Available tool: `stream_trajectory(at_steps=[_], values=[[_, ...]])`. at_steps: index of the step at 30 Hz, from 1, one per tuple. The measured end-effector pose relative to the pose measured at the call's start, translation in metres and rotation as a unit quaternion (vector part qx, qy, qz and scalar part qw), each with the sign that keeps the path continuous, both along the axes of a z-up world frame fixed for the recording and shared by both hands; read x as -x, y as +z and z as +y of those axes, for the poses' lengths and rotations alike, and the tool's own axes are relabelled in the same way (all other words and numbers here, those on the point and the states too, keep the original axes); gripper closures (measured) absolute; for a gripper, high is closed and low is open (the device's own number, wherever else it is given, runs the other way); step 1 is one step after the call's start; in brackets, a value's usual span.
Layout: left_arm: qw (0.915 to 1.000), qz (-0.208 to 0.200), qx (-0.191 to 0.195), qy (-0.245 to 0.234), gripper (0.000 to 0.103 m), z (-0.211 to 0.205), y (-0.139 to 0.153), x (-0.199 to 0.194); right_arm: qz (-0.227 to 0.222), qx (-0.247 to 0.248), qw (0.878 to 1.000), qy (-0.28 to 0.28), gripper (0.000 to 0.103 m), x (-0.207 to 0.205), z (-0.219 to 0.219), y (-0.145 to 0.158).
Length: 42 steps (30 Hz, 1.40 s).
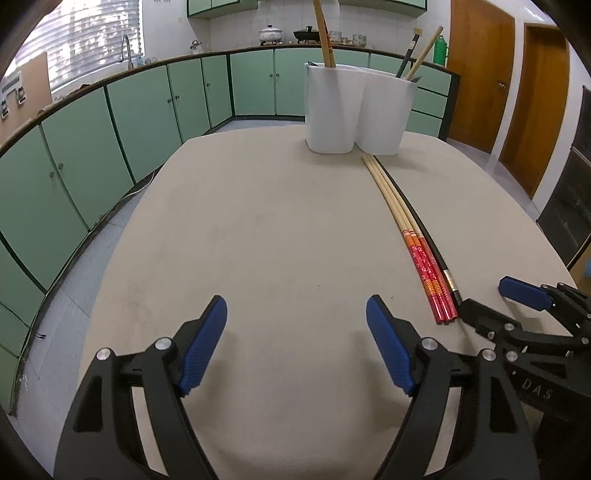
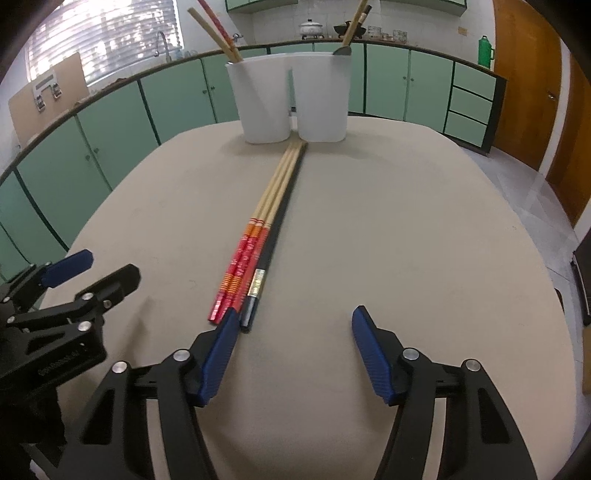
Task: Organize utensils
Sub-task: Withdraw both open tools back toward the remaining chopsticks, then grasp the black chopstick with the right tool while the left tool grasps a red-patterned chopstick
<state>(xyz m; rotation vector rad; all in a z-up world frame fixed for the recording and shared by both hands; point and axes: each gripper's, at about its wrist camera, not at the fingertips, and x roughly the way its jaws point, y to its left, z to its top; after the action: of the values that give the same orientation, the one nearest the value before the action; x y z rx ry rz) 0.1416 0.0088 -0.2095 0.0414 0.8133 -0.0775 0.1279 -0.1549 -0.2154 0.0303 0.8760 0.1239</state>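
Observation:
Two bamboo chopsticks with red patterned handles [image 1: 406,229] [image 2: 258,229] lie side by side on the beige table [image 1: 258,221] [image 2: 406,240]. A black chopstick [image 1: 437,258] [image 2: 273,236] lies along their right side. Their tips reach a white two-compartment holder [image 1: 354,110] [image 2: 288,99] that has chopsticks standing in both halves. My right gripper [image 2: 295,314] [image 1: 487,299] is open at their near ends, its left pad [image 2: 221,347] over the red handles' ends, nothing gripped. Left of them, my left gripper [image 1: 296,306] [image 2: 110,264] stands open over bare table.
Green cabinets [image 1: 92,155] and a counter with pots [image 1: 271,34] curve round the far and left sides. Wooden doors [image 1: 480,74] stand at the right, with a green flask [image 2: 485,50] on the counter's end. The table's edge drops to a tiled floor.

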Motion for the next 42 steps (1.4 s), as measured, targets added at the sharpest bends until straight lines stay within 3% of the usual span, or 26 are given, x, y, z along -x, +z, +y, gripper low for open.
stream_trajectory(at_steps=[7,13,15,22,25,42], values=[[1.0000,0.002,0.004,0.006,0.026,0.002,-0.001,0.000,-0.007,-0.016,1.000,-0.004,0.044,0.007,-0.010,0.003],[1.0000,0.003,0.006,0.007,0.026,0.003,-0.002,0.000,-0.002,-0.027,1.000,0.010,0.059,0.008,0.000,0.000],[0.9999,0.004,0.006,0.008,0.026,0.003,-0.002,0.000,-0.002,-0.031,0.999,0.011,0.068,0.005,0.000,0.001],[0.9999,0.008,0.009,0.006,0.026,0.000,-0.003,-0.002,0.002,-0.022,1.000,0.019,0.080,0.000,0.009,0.000],[0.9999,0.009,0.009,0.002,0.026,-0.003,-0.003,-0.002,0.005,-0.028,0.999,0.021,0.096,-0.002,0.008,0.000],[0.9980,0.031,0.026,-0.048,0.026,-0.049,-0.011,-0.002,-0.004,-0.032,0.999,-0.017,0.097,0.014,-0.034,-0.001]])
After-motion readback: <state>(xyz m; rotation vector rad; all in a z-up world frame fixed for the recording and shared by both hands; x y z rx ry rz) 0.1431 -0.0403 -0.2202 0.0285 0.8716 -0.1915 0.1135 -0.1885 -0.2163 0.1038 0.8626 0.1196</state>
